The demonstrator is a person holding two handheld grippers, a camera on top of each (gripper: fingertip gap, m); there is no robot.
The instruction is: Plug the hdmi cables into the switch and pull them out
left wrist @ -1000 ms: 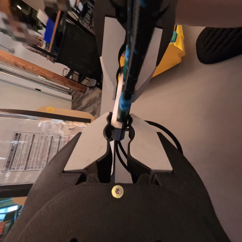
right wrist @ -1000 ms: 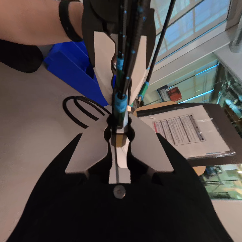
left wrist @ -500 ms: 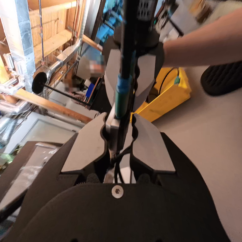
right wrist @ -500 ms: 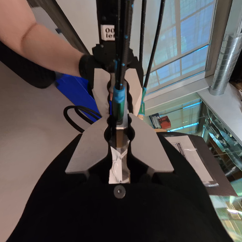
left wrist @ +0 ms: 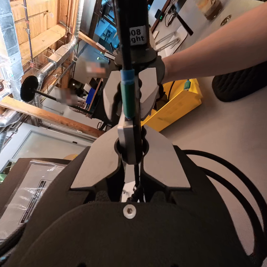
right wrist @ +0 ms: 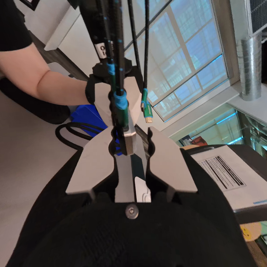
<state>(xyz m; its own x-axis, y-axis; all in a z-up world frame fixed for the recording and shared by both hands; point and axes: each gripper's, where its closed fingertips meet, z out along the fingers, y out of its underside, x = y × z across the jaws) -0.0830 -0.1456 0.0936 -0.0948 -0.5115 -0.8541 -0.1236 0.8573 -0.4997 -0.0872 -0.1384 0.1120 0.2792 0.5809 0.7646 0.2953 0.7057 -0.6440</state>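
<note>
Your left gripper (left wrist: 130, 138) is clamped on the silver switch (left wrist: 125, 135). The body sits tight between both fingers, no gap on either side, and you see it edge-on, lifted above the grey table (left wrist: 216, 137).

Your right gripper (right wrist: 130, 134) has its fingers apart. The switch passes between them close to the left finger (right wrist: 98, 156), w/ clear space on the other side, so this gripper holds nothing. Whether the switch touches that finger I cannot tell.

A green HDMI plug (left wrist: 127, 101) w/ a blue tape collar stands on the switch edge btw the two grippers. Its lower end meets the switch, and its black braided cable (left wrist: 127, 36) runs straight up. How deep it sits I cannot tell.

A second green plug (right wrist: 147, 109) w/ a gold tip hangs free on its cable, just beside the far gripper and apart from the switch.

Black cable loops (left wrist: 231, 180) lie on the table near the left gripper. A yellow bin (left wrist: 177, 104) is behind the right gripper in the left wrist view, and a blue bin (right wrist: 86, 115) is under your forearm (right wrist: 57, 89) in the right wrist view. A laminated sheet (right wrist: 219, 173) lies at the table edge.
</note>
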